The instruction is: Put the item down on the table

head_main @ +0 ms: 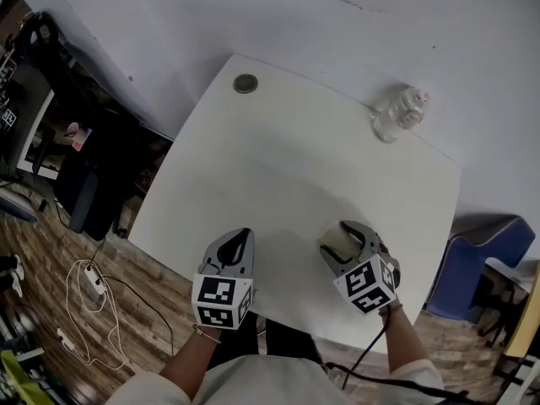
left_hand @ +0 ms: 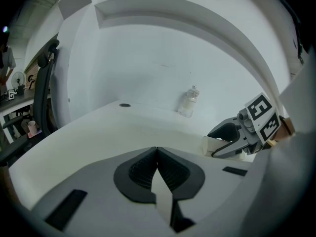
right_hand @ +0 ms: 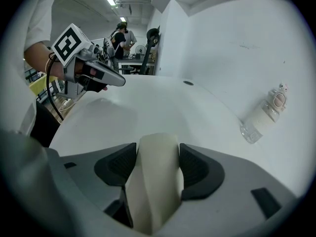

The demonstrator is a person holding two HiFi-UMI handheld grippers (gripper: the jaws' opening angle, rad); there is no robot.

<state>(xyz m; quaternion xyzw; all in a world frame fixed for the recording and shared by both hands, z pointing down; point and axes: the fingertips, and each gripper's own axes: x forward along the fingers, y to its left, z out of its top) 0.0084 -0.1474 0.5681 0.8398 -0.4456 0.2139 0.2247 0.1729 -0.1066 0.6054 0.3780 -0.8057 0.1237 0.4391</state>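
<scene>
Clamping cream item [right_hand: 157, 174], right claw [head_main: 346, 241] pointing forward

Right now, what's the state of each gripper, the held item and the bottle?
left gripper: jaws shut, nothing between them
right gripper: jaws shut on the cream item
cream item: clamped, not yet released
bottle: upright, cap on

Head view: high up, looking steeply down on the table [head_main: 278, 184] from its near edge. Gripper views: low and close over the tabletop, looking across it. All three share the bottle [head_main: 398, 112].
</scene>
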